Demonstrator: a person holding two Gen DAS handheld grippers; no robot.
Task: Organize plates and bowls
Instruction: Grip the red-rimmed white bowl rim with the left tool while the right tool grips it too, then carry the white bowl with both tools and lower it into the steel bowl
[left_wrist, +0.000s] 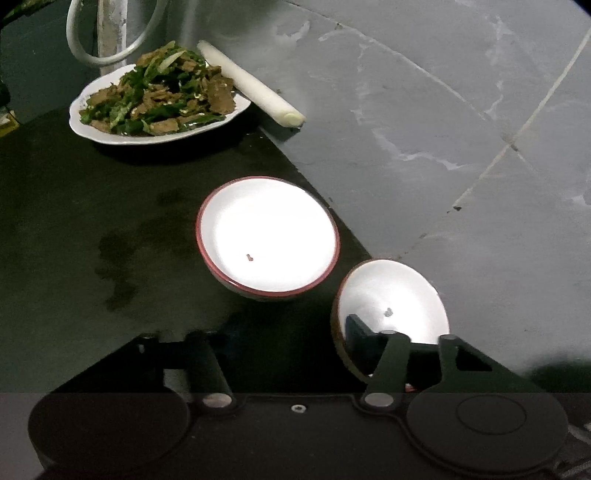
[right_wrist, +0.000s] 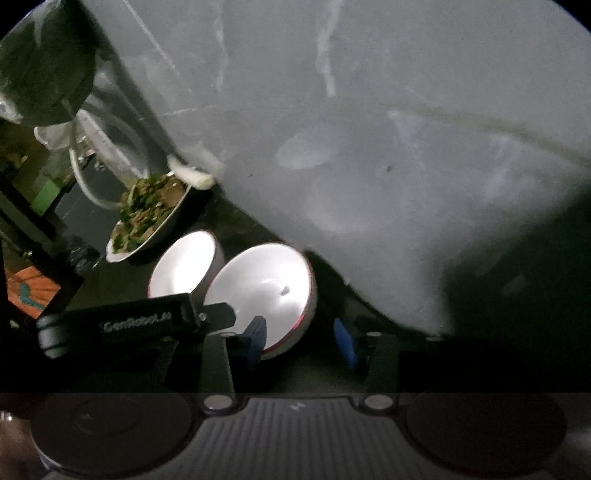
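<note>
On the dark desk (left_wrist: 55, 221) we see, far left, a white oval plate (left_wrist: 79, 118) of stir-fried green peppers and meat, with a pale leek stalk (left_wrist: 251, 85) beside it. A white red-rimmed round bowl (left_wrist: 267, 236) sits mid-desk, and a second matching bowl (left_wrist: 399, 295) sits at the desk's edge. Our left gripper (left_wrist: 277, 334) has its fingers half spread, one inside the second matching bowl, clamping nothing. Our right gripper (right_wrist: 301, 341) straddles that bowl's wall, fingers (right_wrist: 255, 339) narrowed, the outer one clear of it.

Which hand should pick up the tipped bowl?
Probably the right. The right gripper has the rim of the tipped bowl between its blue pads, while the left gripper meets that bowl only with one finger, off-centre.
</note>
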